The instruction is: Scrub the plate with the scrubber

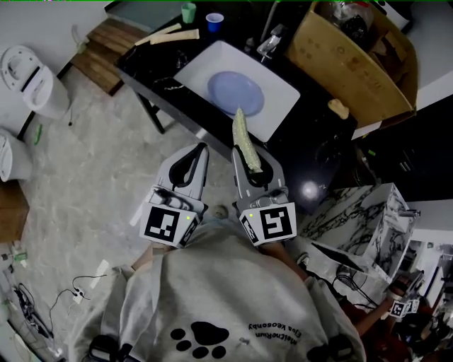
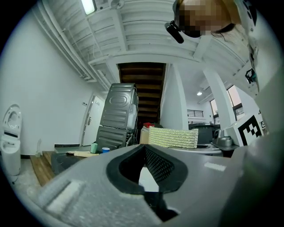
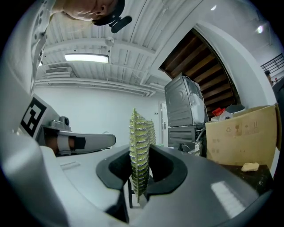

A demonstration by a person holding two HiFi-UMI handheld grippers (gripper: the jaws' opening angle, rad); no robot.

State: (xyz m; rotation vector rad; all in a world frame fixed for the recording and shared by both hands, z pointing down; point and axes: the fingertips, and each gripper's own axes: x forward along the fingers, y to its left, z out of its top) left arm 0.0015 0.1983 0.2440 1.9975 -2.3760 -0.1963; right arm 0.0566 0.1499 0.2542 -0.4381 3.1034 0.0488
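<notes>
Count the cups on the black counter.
2: a green cup at the counter's far edge; a blue cup just right of it. The cardboard box may hide more.

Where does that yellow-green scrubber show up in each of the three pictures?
Head view: centre, the scrubber juts from the right tool.
Left gripper view: right of centre, seen broadside.
Right gripper view: dead centre, upright, clamped edge-on.
Shared landmark: the cardboard box, at right in head and right gripper views.

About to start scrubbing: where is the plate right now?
In the head view, the plate lies in the white sink, just beyond the scrubber tip.
</notes>
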